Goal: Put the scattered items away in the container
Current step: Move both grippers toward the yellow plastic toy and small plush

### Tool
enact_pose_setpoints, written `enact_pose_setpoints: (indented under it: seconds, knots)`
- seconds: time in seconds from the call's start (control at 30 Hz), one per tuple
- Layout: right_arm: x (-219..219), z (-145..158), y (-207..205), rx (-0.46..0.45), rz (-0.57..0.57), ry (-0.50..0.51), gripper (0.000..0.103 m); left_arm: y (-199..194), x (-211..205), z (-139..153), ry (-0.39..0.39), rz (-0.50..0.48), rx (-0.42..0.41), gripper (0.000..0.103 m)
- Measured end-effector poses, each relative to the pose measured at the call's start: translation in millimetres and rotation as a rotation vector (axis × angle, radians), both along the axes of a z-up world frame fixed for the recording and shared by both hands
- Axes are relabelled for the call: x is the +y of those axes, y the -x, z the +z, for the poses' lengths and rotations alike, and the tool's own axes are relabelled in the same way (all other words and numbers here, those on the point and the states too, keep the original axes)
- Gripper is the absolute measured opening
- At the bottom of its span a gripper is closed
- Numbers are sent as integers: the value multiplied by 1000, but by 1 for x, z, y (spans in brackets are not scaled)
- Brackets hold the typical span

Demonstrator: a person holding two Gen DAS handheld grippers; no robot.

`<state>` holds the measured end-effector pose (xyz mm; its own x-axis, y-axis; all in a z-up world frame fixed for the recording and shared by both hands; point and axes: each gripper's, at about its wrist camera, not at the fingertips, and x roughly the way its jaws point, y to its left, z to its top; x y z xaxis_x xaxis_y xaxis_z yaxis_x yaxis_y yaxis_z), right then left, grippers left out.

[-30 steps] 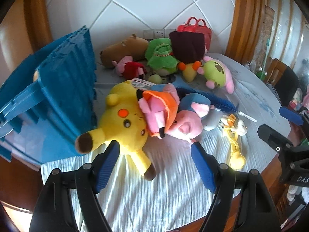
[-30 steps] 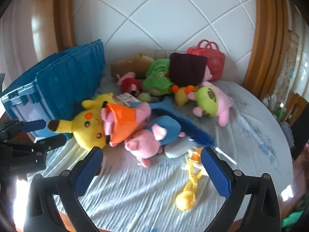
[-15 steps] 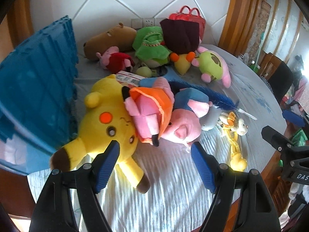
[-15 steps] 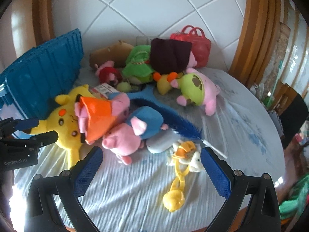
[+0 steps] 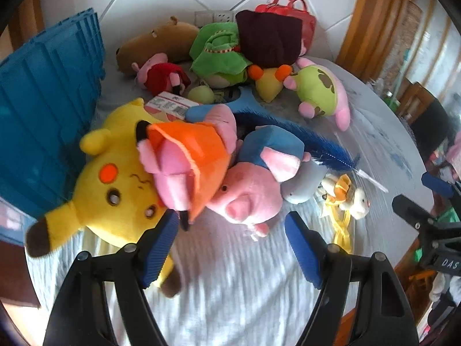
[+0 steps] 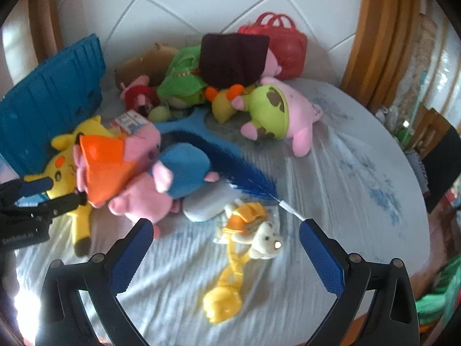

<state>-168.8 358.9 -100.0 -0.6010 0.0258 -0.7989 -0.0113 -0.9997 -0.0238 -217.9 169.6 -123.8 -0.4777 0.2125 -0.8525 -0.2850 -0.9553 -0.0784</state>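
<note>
A pile of plush toys lies on the cloth-covered table [image 5: 230,288]. In it are a yellow Pikachu [image 5: 115,190], a pink plush in an orange hat [image 5: 190,155] and a pink pig in blue [image 5: 250,193]. My left gripper [image 5: 230,219] hovers open just in front of the pig and the orange hat, touching nothing. The tall blue crate [image 5: 43,109] stands on the left. My right gripper [image 6: 224,226] is open above a small white dog toy with an orange top and yellow strap [image 6: 253,230]. A blue feather [image 6: 245,173] lies behind that toy.
Further back lie a green-and-pink plush [image 6: 276,115], a green-hatted plush [image 5: 219,52], a dark maroon cloth [image 5: 268,37], a brown capybara [image 5: 158,43] and a red bag [image 6: 276,40]. The table's round edge and a dark chair [image 5: 432,121] are on the right.
Both grippers have moved forward and down toward the pile, so the toys look larger and closer. The jaws kept the same spread and nothing was touched.
</note>
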Motion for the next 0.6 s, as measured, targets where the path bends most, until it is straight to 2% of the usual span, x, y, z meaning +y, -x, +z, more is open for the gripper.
enact_pose_setpoints:
  seconds: [0.23,0.4,0.6]
  knots:
    - [45,-25,22,-51,101,27,102,-10,41,-19,28,71,-49,76]
    - [53,-41,30,-108,165,46,102,-16,56,-34,49,85,-94,76]
    - [59,-50,32,-124,185,38,102,-19,74,-49,40,75,-114,76]
